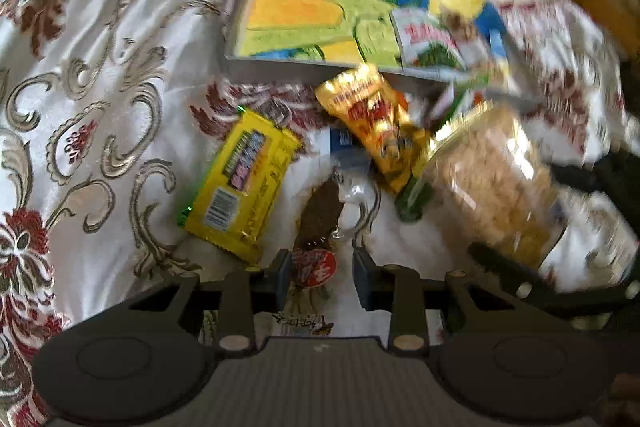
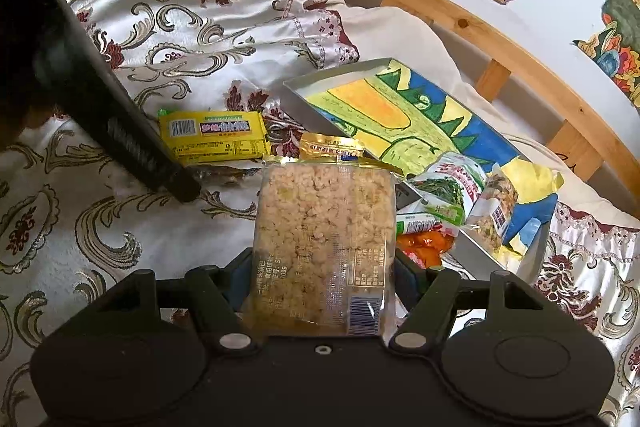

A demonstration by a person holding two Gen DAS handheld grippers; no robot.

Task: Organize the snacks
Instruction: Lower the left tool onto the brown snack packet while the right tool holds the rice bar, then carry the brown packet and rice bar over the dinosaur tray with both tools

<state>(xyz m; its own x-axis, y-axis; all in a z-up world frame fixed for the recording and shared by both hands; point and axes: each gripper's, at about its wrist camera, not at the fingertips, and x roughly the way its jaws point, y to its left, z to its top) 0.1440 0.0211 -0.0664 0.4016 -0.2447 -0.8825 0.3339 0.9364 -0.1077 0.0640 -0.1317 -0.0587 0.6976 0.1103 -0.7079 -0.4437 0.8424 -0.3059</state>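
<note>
A bed covered in a shiny white satin cloth patterned with dark red flowers and gold scrolls, with a curved pale wooden bed frame behind it. Snack packets lie scattered on the cloth beside a shallow grey box whose inside is lined with a bright crayon drawing in yellow, green and blue.

The right gripper holds a clear plastic packet of pale golden puffed-rice cake upright between its two fingers — the pads press on the packet's left and right edges, with a printed label and barcode facing the camera. The packet hangs above the cloth, just in front of the near end of the box.

The left gripper points steeply down at the cloth. Its jaws are drawn in as far as they go and pinch a small clear-wrapped packet holding a dark brown snack, with a round red label at the end between the pads. From the right wrist view this gripper appears as a long black bar crossing the left side, its tip down on the cloth.

Left of that packet lies a flat yellow packet with a barcode. Beyond it, a gold and red foil packet rests against the box's near wall. Inside the box, at its right end, sit a white and green packet and other small packets, one orange — their details are too blurred to read.
</note>
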